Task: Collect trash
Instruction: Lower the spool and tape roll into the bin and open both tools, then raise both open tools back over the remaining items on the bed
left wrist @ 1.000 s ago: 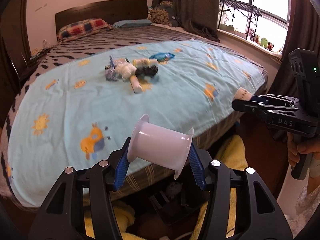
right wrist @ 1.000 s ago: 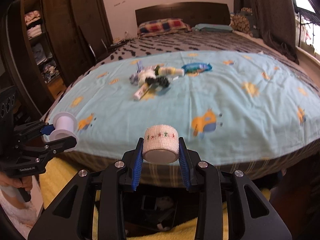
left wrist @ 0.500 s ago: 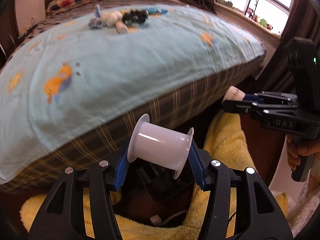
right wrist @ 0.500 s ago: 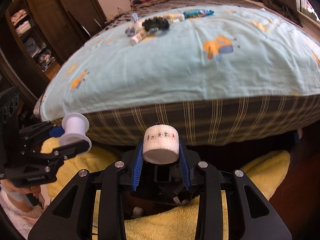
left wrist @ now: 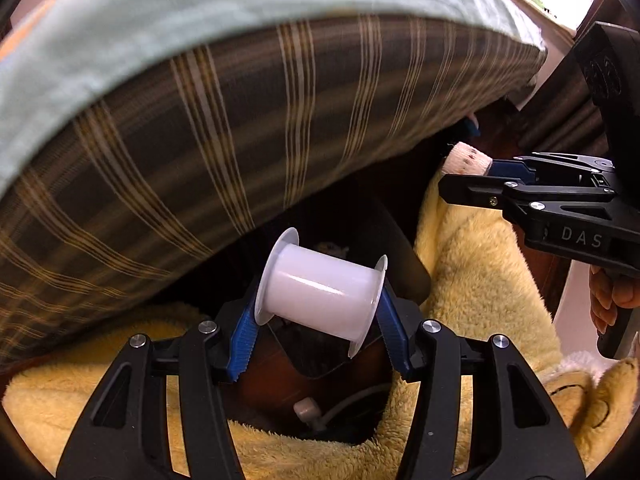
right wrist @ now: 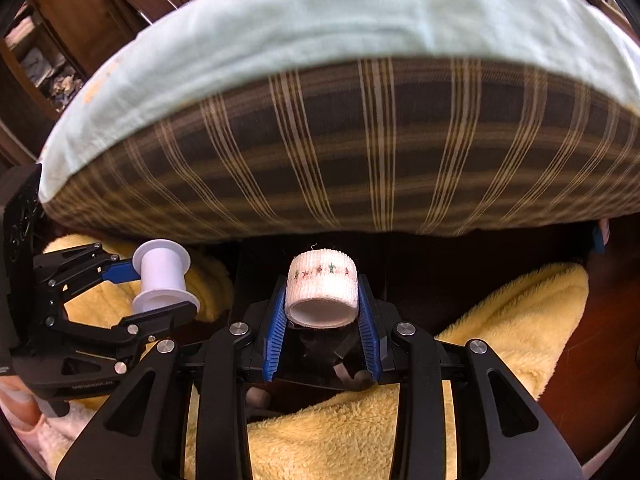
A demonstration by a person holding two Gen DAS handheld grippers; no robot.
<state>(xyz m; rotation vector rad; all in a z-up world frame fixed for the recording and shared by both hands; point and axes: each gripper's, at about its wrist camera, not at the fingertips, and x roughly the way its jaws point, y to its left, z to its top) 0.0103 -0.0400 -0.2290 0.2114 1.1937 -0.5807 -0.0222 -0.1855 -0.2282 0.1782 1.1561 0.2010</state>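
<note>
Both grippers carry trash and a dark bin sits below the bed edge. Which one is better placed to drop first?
Probably the left gripper: its white spool hangs right over the dark bin. The right gripper, holding the bandage roll, looks similarly close, so it is a narrow call.

Both tongs lowered from bed top (right wrist: 304, 12) toward dark bin (left wrist: 352, 216).

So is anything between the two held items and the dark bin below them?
Nothing visible. The left gripper holds the white spool and the right gripper the bandage roll over the dark bin; only open air shows beneath them. The yellow blanket lies around its sides.
</note>
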